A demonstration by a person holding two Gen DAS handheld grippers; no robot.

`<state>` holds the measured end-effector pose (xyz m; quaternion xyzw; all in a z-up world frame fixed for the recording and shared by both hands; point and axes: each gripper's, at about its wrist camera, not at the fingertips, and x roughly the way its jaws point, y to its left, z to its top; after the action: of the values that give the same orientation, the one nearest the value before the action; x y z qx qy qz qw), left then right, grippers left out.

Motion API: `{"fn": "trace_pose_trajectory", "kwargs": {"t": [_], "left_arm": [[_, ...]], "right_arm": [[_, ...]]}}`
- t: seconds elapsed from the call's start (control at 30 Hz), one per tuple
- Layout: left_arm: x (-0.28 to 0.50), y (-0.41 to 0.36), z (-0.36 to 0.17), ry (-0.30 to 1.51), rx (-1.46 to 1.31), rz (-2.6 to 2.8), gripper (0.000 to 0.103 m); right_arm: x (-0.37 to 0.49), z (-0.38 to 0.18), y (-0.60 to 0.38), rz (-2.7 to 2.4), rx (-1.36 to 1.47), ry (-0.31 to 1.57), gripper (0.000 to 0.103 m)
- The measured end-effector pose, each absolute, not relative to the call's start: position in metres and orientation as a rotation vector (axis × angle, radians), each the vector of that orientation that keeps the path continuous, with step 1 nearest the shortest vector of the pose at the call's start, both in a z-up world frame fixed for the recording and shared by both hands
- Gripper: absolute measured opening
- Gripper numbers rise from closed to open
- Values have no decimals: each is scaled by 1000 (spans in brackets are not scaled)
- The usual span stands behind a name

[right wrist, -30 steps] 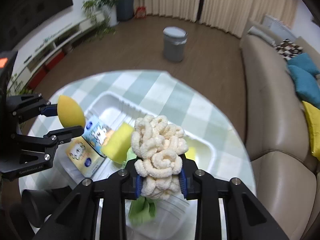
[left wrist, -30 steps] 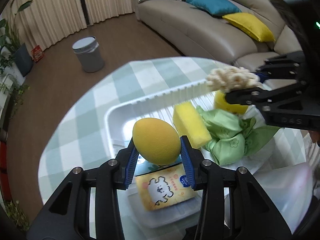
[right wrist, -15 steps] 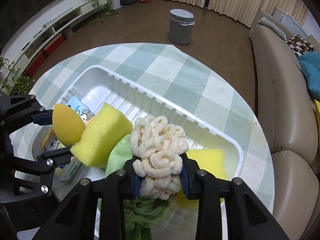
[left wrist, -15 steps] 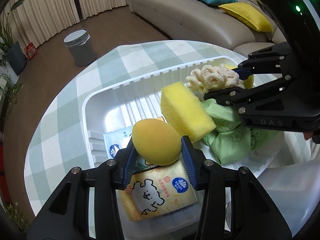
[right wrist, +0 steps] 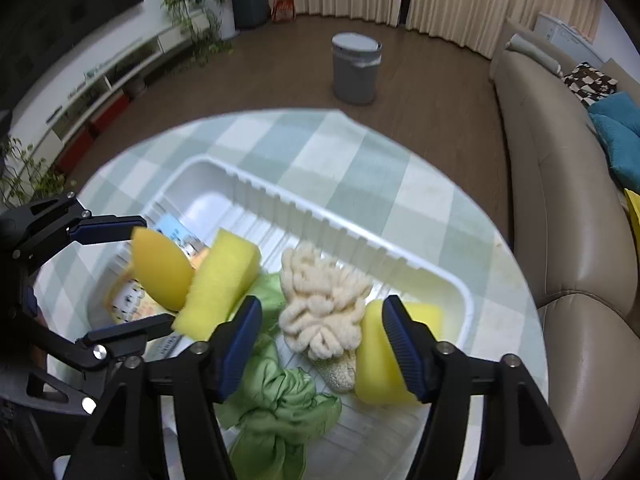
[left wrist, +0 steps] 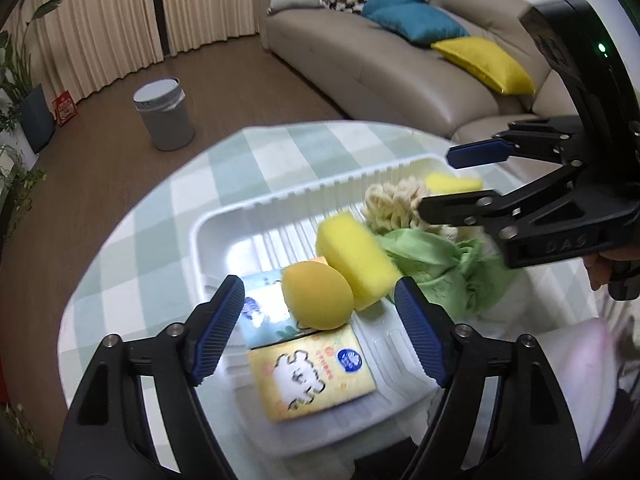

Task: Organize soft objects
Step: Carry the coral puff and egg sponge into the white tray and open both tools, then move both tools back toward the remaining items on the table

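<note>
- Both hand-held grippers are parting their jaws, having clamped their loads a second ago; the orange egg-shaped sponge (left wrist: 318,295) and the cream chenille puff (right wrist: 320,304) are now lying loose in the white tray (left wrist: 256,216).
- Left hand-held gripper (left wrist: 320,334): jaws are opening wide, gripping nothing; the egg-shaped sponge is sitting ahead of the pads, apart from both, resting on two tissue packets and touching the yellow block sponge (left wrist: 358,262).
- Right hand-held gripper (right wrist: 322,346): jaws are opening, pads clear of the puff, which is lying between them on the tray floor beside the green cloth (right wrist: 276,412) and a second yellow sponge (right wrist: 378,364).
- Writing: raised letters reading "DAS" are showing on the right gripper's body in the left wrist view; the yellow tissue packet (left wrist: 312,372) is carrying a white cartoon animal and a round blue logo, its small print being too fine to read; the blue tissue packet (left wrist: 260,308) is bearing illegible print.
- Hidden or unclear: the blue packet is lying partly under the egg sponge; the second yellow sponge is being partly covered by the right pad; the tray's near rim is being cut off by the gripper bodies.
- Setting: the tray is standing on a round worktop (right wrist: 360,168) with a green-and-white check cloth.
</note>
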<state>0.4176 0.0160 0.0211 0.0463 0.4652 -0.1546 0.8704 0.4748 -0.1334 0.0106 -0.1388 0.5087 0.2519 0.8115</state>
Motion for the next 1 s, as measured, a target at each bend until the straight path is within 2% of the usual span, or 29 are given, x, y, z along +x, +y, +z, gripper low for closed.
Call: {"fn": "trace_pose_trajectory", "kwargs": {"t": [0.07,0.13,0.17,0.23,0.27,0.3,0.47,0.63,0.83,1.0], "left_arm": [[408,23,35,943,85,-312,82],[395,33,51,898,42,-306,93],[384,39,60,868,8,-304,103],[368,44,71,834,-12,-303,103],[354,45,78,810,-4,-295,103],[345,44,83,792,11,-290,103],[280,33,105,651,91,-284,103],[226,16,103,609,104,-279,103],[165,-11,61,648,90,-304,103],[127,-28,21,704,31,-328,103]], "right_arm": [[469,27,-142,545,-254,1056,72],[461,44,-153,542,-217,1016,76],[456,52,-158,542,-197,996,79],[443,70,-172,544,-157,954,88],[435,78,-179,540,-141,928,98],[426,87,-186,537,-126,900,103],[372,116,-212,506,-104,793,103],[310,130,-226,469,-116,712,103],[230,119,-229,447,-115,655,103],[168,82,-227,406,-122,671,103]]}}
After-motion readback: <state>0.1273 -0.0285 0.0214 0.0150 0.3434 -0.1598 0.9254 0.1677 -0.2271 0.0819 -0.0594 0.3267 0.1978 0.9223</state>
